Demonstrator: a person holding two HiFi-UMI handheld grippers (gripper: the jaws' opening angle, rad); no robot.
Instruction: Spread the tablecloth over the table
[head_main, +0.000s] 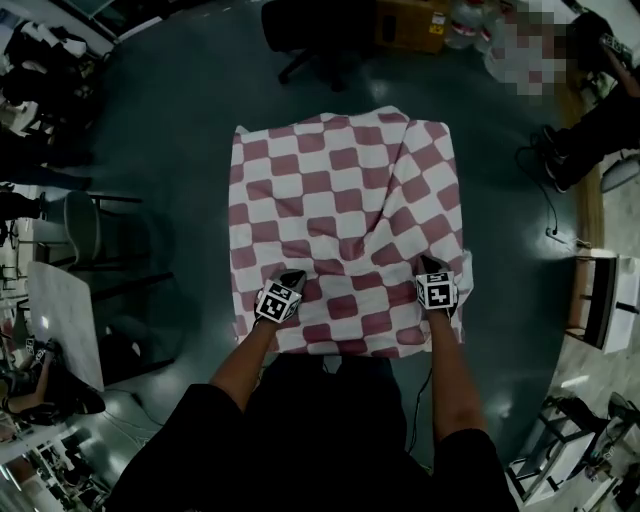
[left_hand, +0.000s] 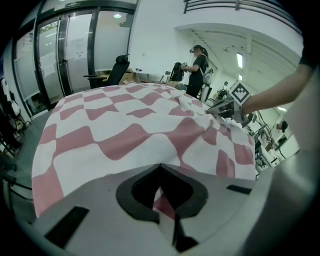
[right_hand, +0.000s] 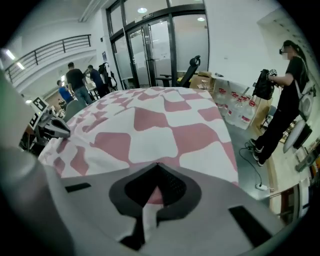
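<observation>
in the head view the tablecloth (head_main: 345, 200) lies in the middle of the frame, in red and white checks. it covers the bench so fully that we see nothing of the bench itself. the left tool (head_main: 290, 280) and the right tool (head_main: 433, 268) stand at the lower edge of the cloth, one near each lower corner, and both point to the top of the frame. so the cloth runs away from both tools, its longer side going from bottom to top, and neither hand is nearer to it than the other. at the upper right the cloth has a fold and does not look flat. an office chair (head_main: 320, 35) stands beyond the far edge.

in the left gripper view the jaws are pressed together, with a bit of checked cloth pinched between them. the head view cannot show this grip. at the right of the frame the other tool sits at the same edge.

in the right gripper view the jaws are also pressed together on the cloth, and a pale strip hangs in the gap. here we see the cloth's right side falling over the bench side. a person (right_hand: 282, 90) stands at the right.

we judge that the next move is an even pull by both hands toward the lower frame.
</observation>
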